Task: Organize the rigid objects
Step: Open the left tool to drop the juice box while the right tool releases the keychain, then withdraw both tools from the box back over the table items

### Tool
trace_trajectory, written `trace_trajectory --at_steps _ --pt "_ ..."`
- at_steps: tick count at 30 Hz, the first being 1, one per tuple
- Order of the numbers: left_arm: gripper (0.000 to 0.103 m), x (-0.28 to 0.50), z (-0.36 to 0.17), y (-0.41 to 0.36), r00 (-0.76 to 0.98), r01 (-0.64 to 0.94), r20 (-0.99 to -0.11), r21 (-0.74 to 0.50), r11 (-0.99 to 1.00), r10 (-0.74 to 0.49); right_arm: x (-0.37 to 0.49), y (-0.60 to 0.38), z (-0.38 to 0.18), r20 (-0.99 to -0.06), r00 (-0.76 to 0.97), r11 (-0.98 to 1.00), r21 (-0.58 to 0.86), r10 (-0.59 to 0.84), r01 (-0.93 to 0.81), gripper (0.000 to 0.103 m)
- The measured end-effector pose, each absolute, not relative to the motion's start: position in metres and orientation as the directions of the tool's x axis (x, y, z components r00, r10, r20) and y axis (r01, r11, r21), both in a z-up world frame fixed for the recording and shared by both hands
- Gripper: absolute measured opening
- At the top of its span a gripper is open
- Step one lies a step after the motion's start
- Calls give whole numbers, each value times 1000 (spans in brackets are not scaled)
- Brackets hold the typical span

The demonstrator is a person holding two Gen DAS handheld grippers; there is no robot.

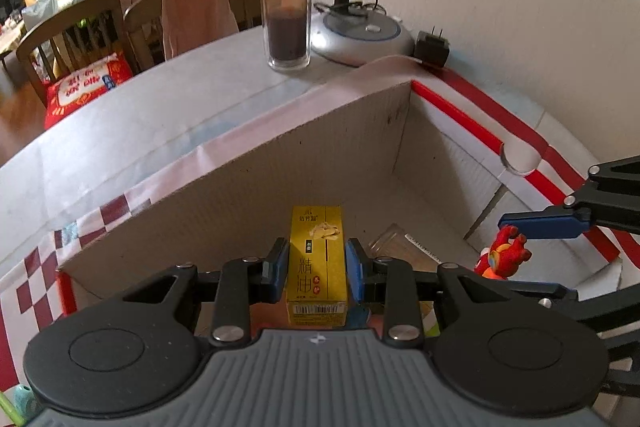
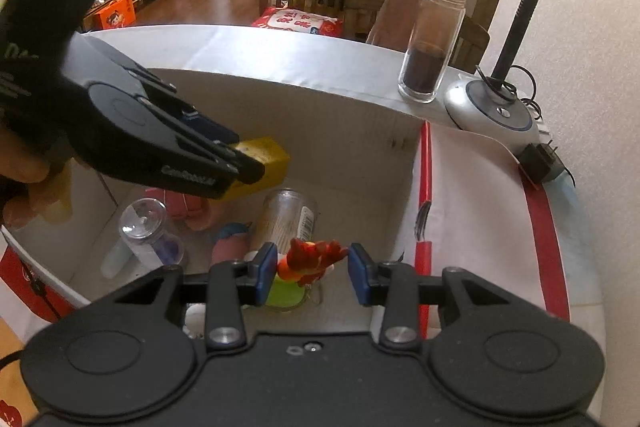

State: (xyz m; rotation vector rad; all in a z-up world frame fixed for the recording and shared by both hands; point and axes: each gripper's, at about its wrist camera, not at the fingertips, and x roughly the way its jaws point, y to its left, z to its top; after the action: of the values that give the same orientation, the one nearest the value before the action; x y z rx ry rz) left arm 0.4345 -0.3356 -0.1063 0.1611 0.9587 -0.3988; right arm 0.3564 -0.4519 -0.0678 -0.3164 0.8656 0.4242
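My left gripper (image 1: 317, 269) is shut on a small yellow carton (image 1: 318, 263) and holds it over the open cardboard box (image 1: 248, 187); it shows too in the right wrist view (image 2: 250, 167) with the carton (image 2: 268, 157). My right gripper (image 2: 312, 271) is open over the box's right side, a red and orange toy figure (image 2: 310, 259) between its pads, touching the left pad only. The same toy (image 1: 505, 257) shows in the left wrist view below the right gripper's blue pad (image 1: 540, 225).
Inside the box lie a clear jar of sticks (image 2: 286, 217), a small clear bottle (image 2: 144, 227), pink items (image 2: 192, 207) and a green lid (image 2: 286, 295). Behind the box stand a glass bottle with dark contents (image 1: 286, 11), a lamp base (image 1: 362, 35) and a plug adapter (image 1: 432, 47).
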Motion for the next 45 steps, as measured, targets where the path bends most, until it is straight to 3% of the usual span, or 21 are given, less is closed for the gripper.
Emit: trace_trajectory --at_steps 15,19,28,29,32,40,45 --pt "30 431 -109 -336 480 380 -838 -66 923 -258 365 -464 -71 -788 571 897 -56 230 -438 42" --pt "30 424 -101 -332 498 378 -824 -74 923 -270 361 -465 -68 -784 576 900 -52 232 -433 51" --pt "31 399 -75 -317 542 370 -781 -110 923 -310 348 -459 -50 -760 602 905 -45 244 -424 56" --pt "32 396 -71 -315 549 370 -775 -110 923 -313 346 -458 -48 -758 605 905 -44 246 -423 56" --pt "58 382 -60 -303 578 362 -751 -115 925 -320 340 -450 -41 -749 612 904 -43 253 -426 59" --pt "62 342 -34 -253 646 332 -694 -120 936 -318 319 -413 -22 -716 642 900 -45 274 -434 79" --pt "66 312 -21 -209 681 301 -669 -114 947 -297 302 -375 -13 -699 653 893 -48 290 -448 85"
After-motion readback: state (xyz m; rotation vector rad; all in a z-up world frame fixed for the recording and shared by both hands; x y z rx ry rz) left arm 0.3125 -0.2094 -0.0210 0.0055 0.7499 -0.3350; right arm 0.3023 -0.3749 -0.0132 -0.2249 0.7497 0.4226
